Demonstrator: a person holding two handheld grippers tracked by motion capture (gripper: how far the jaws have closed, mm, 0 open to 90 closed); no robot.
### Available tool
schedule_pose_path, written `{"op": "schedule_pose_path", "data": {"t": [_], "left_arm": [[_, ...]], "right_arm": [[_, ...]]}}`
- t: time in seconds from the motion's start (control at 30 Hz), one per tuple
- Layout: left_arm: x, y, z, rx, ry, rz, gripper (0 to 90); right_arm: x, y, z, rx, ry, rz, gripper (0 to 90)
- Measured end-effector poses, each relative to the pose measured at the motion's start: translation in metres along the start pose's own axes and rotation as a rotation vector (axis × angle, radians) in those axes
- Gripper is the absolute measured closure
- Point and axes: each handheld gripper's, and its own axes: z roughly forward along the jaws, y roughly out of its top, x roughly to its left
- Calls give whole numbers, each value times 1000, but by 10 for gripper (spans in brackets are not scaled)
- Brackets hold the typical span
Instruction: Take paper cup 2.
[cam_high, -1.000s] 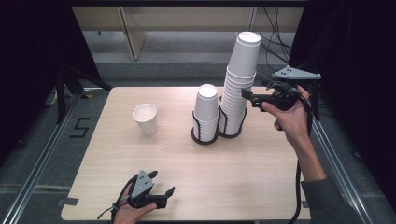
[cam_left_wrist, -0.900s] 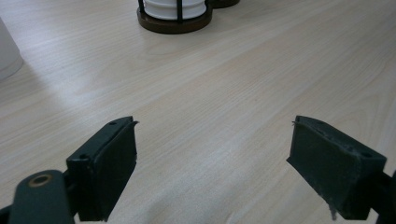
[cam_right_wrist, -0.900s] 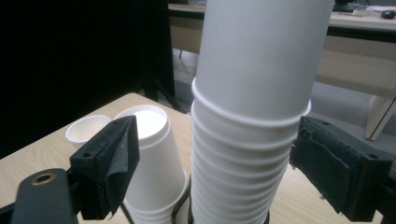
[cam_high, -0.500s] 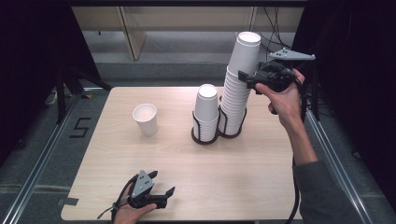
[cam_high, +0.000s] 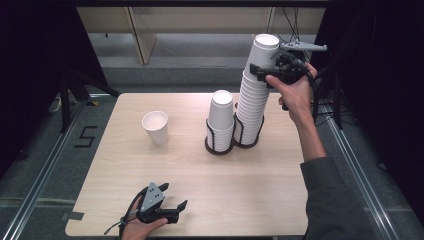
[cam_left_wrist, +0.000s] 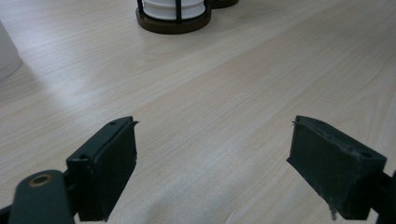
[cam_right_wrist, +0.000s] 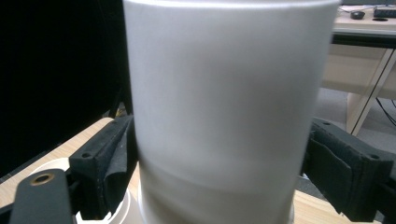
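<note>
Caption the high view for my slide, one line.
Right gripper closes around the top cup of the tall stack; left gripper rests at the table's near edge.

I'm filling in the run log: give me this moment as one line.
right gripper: jaws astride top cup of tall stack | left gripper: open, empty, low over table | lone cup: upright, apart
</note>
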Motion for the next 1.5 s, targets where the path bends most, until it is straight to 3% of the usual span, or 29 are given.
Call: {"op": "schedule_pose_path", "data": {"t": [0.27, 0.43, 0.63, 0.83, 1.17, 1.5], "left_arm": [[-1, 1, -1, -1, -1, 4, 144], [-1, 0, 0, -4, -6, 6, 145], [-1, 0, 0, -4, -8, 7, 145], [-2, 0, 0, 3, -12, 10, 145], [-2, 0, 1, 11, -10, 8, 145], [-2, -1, 2, 16, -12, 11, 145]], "right_arm": [[1, 3, 11, 0, -16, 7, 145], [2, 6, 11, 17, -19, 9, 153], [3, 15, 7, -22, -25, 15, 160], [6, 28, 2, -33, -43, -13, 163], [6, 51, -14, -86, -45, -15, 166], [4, 67, -43, -161, -37, -7, 166]]}}
